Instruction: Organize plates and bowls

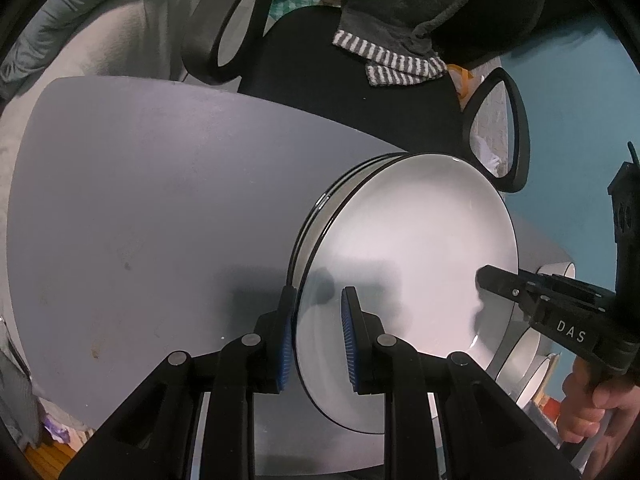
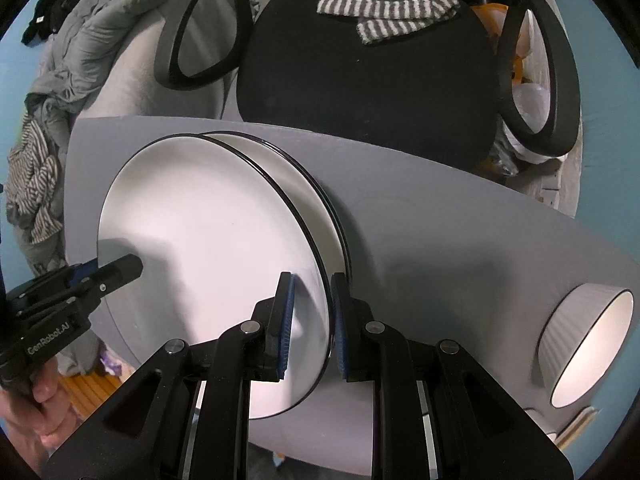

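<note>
The left wrist view shows the left hand-held gripper [image 1: 318,340] with its blue pads set on either side of the near rim of the top plate [image 1: 412,248], the jaws narrowed around that rim though contact is hard to confirm; at 3 o'clock the right hand-held gripper [image 1: 520,292] reaches onto the plate's far side, its body marked DAS, with the person's right hand [image 1: 592,400] below it at 4 o'clock. The right wrist view shows the same top plate [image 2: 208,248] from the other side: the right hand-held gripper [image 2: 312,328] straddles its edge with pads close to both faces, and the left hand-held gripper [image 2: 120,272] pokes in at 9 o'clock. Only this view gives a clear sight of the white ribbed bowl [image 2: 588,344] at 4 o'clock, well apart from the plates; in the left view it is mostly hidden behind the plate and gripper. The top plate sits tilted on a stack of plates [image 2: 316,200], whose black-lined rims show beneath it; how many lie there I cannot tell. All rest on a grey surface [image 1: 140,220]. Beyond it stands a black chair [image 2: 360,72] with looped armrests and a striped cloth [image 2: 392,20] draped at 12 o'clock. Grey bedding [image 2: 92,40] lies at 10 o'clock, with a blue wall behind.
</note>
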Motion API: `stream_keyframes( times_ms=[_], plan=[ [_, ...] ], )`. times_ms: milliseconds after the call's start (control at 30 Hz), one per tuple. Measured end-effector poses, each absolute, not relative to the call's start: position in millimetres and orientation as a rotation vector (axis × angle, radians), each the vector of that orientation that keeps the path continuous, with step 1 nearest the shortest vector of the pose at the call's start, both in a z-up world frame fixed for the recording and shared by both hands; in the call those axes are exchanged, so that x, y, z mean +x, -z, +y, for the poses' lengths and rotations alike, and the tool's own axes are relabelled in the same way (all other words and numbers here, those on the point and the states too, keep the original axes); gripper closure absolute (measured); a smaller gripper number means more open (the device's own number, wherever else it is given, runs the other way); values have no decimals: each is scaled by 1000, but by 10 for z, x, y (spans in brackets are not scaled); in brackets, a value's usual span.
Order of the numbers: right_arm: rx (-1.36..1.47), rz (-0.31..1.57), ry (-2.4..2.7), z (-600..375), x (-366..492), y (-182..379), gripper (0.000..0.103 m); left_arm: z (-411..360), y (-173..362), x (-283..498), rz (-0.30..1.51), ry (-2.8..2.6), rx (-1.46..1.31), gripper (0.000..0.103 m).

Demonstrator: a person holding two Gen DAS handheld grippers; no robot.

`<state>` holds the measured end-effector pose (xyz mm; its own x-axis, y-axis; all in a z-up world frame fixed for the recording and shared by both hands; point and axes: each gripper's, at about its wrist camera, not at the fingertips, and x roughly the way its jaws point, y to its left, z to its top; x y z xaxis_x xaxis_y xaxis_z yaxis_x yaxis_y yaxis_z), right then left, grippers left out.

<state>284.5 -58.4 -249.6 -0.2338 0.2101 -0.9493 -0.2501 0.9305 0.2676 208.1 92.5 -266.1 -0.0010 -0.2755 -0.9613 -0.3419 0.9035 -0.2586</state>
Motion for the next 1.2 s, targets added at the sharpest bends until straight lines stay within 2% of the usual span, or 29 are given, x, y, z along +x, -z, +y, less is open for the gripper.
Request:
stream_keyframes(
  times_ms=[333,433,500,633,800,1133,1200],
  plan=[
    [18,1814,-392,-596,2852,2629,83,968,2762,2038,1615,-100,-511,82],
    [45,1814,-369,-590,2872,2608,77,1004,2734,2029,1600,-96,-535,82],
    [78,1821,-349,-595,2886,2596,69,1020,2720,2036,1590,-93,-545,81],
    [96,1823,-300,-591,2913,2539,65,1035,2684,2080,1576,-92,-551,77],
    [143,1856,-275,-566,2920,2524,47,1049,2620,2098,1549,-65,-573,76],
    [110,1839,-236,-576,2948,2448,42,1075,2538,2030,1538,-46,-598,76],
    [44,1810,-236,-535,2936,2404,42,1086,2503,2001,1533,-41,-595,73]
  ],
)
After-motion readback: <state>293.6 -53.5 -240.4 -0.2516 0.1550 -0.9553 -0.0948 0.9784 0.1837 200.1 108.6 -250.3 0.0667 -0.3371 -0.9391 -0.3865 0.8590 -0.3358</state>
